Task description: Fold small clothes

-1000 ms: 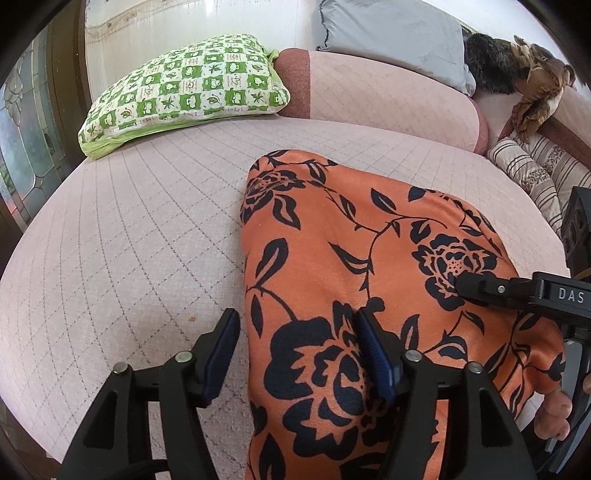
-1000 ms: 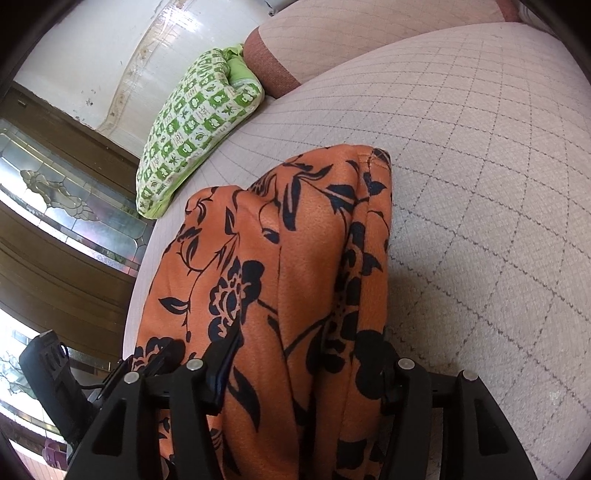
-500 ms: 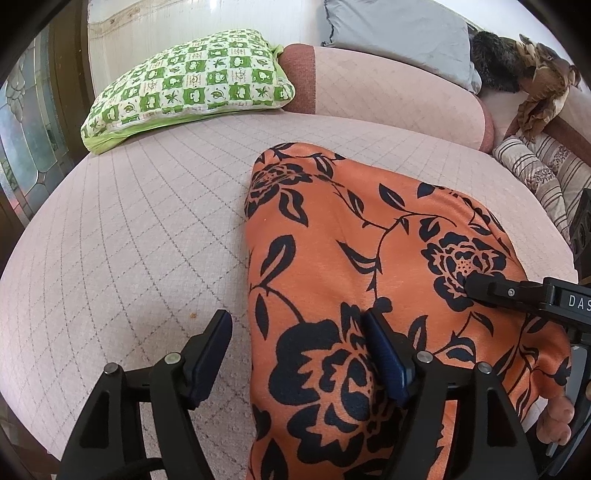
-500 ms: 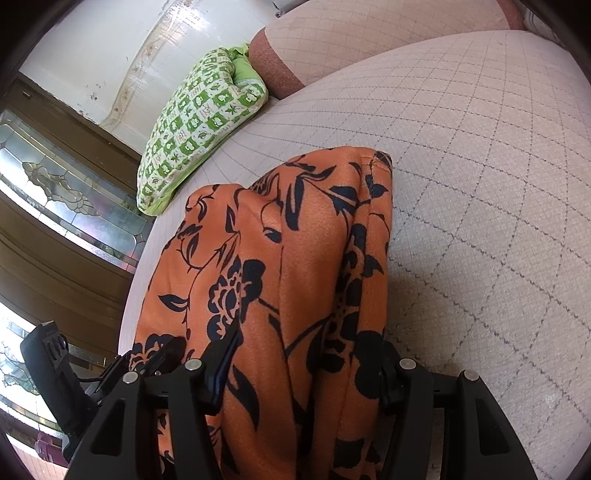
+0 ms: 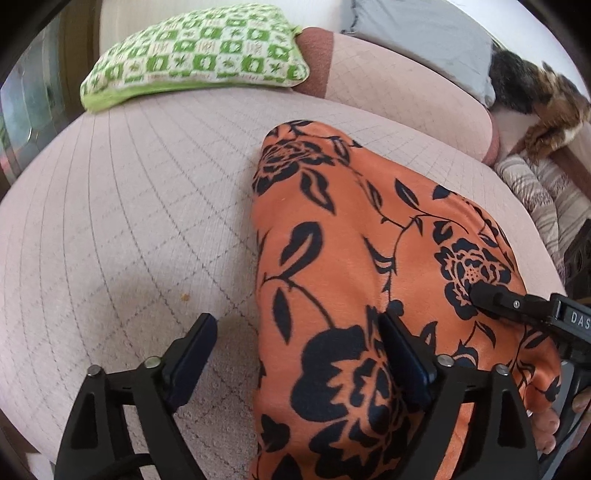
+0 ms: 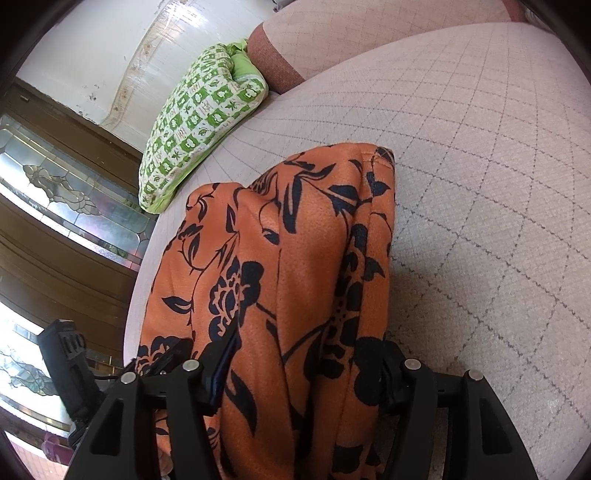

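An orange garment with a black flower print (image 5: pixel 343 240) lies folded lengthwise on the pale quilted sofa seat (image 5: pixel 129 221). My left gripper (image 5: pixel 295 354) is open; its right finger (image 5: pixel 402 358) rests on the cloth and its left finger (image 5: pixel 192 350) is over bare seat. My right gripper (image 6: pixel 306 369) is open wide with the garment (image 6: pixel 303 258) bunched between its fingers. The right gripper's finger (image 5: pixel 495 297) also shows in the left wrist view on the cloth's right edge.
A green checked pillow (image 5: pixel 192 62) lies at the back left of the seat, also in the right wrist view (image 6: pixel 199 114). A grey cushion (image 5: pixel 413 33), a brown furry thing (image 5: pixel 539 96) and a striped cloth (image 5: pixel 535 192) sit at the back right. The seat's edge drops off at the left.
The left wrist view has tilted down and closed in slightly on the garment. Both grippers stay open and the cloth has barely shifted.
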